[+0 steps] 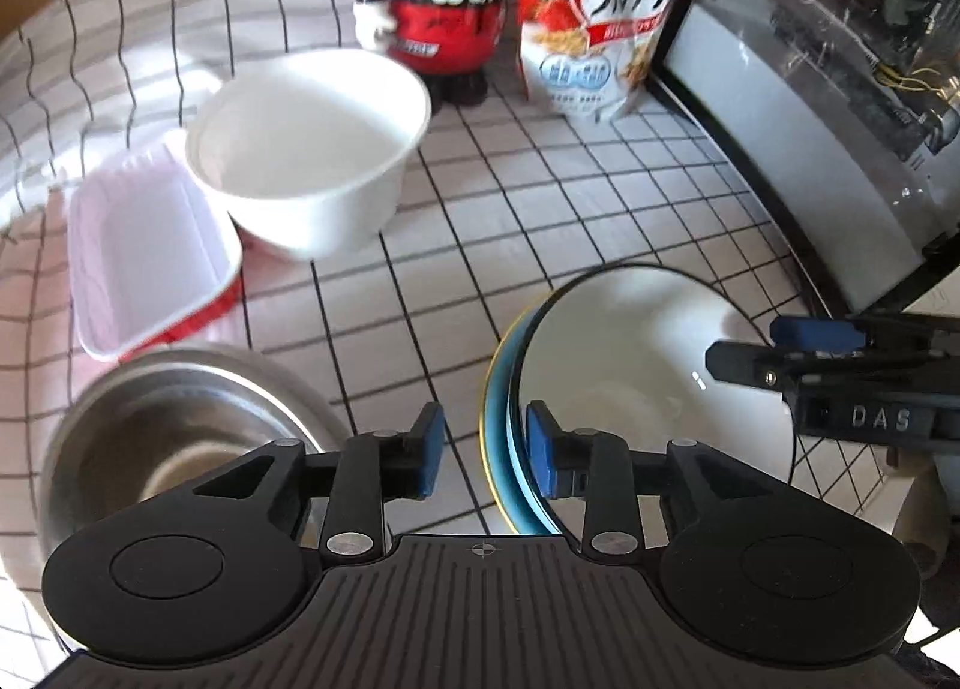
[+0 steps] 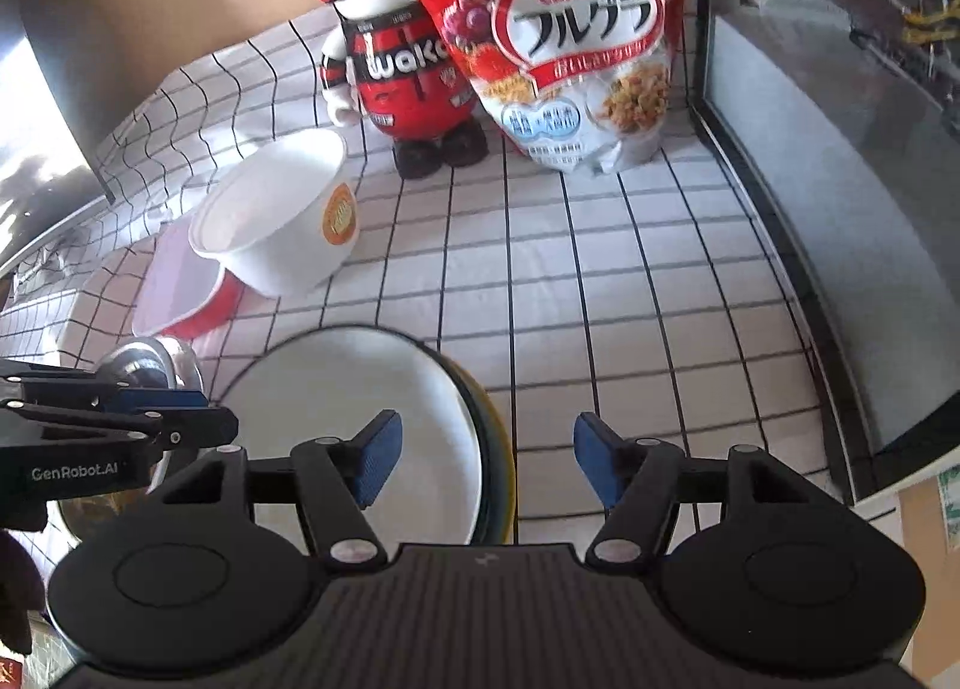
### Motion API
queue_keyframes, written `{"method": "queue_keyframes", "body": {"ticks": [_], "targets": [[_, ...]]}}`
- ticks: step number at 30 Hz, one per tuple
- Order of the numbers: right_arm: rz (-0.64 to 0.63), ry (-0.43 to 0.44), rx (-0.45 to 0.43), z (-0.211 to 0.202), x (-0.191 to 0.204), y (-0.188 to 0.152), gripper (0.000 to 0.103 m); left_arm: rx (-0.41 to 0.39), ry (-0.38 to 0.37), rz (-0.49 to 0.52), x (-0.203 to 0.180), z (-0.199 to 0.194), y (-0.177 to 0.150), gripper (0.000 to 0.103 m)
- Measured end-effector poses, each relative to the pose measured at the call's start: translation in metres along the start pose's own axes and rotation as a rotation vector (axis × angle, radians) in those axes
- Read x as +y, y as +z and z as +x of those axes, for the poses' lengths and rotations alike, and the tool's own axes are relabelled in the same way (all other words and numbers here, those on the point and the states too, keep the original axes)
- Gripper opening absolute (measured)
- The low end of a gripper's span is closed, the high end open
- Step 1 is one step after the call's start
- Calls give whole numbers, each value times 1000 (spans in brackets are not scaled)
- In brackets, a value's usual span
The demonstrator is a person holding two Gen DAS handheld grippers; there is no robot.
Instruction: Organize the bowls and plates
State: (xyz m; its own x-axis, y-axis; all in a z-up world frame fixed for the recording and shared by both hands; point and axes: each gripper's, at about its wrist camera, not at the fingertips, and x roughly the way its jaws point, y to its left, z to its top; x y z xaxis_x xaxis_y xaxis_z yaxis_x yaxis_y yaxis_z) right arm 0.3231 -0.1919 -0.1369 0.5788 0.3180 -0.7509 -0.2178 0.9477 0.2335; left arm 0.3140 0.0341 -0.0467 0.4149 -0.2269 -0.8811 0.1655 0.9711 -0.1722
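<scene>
A white cloth with a black grid covers the surface (image 2: 600,293). My white enamel bowl (image 1: 630,353) sits nested in a blue plate (image 1: 501,419) near me. My left tool (image 1: 485,458) straddles their rim, pads apart; my right tool (image 2: 486,458) straddles the opposite rim, jaws wide. A steel bowl (image 1: 156,437) sits left, a white paper tub (image 1: 312,149) beyond.

A red cereal bag (image 2: 558,41) stands beside a mascot figurine (image 2: 396,59) on checked cloth (image 2: 600,299).
</scene>
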Motion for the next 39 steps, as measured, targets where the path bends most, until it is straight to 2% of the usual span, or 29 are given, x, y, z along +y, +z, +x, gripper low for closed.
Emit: {"method": "queue_keyframes", "body": {"ticks": [8,15,16,19,20,25,28,39], "targets": [[139,77,130,29,-10,-16,65,75,-64,-42,-2,27,0,31],[163,106,189,43,-11,-24,64,116,-94,-67,0,42,-3,34],[163,112,195,44,-11,-25,63,120,-104,-74,0,43,-3,35],[135,151,231,51,-5,-22,48,133,-116,-97,2,48,-2,35],[119,151,237,52,-2,-21,50,133,-116,-104,3,49,-2,35],[82,151,223,57,-2,-13,50,144,-112,-153,4,56,0,33],[51,154,211,60,-2,-8,51,125,-81,-146,-1,58,2,36],[-3,150,165,83,-4,30,51,82,-18,-167,2,68,31,36]]}}
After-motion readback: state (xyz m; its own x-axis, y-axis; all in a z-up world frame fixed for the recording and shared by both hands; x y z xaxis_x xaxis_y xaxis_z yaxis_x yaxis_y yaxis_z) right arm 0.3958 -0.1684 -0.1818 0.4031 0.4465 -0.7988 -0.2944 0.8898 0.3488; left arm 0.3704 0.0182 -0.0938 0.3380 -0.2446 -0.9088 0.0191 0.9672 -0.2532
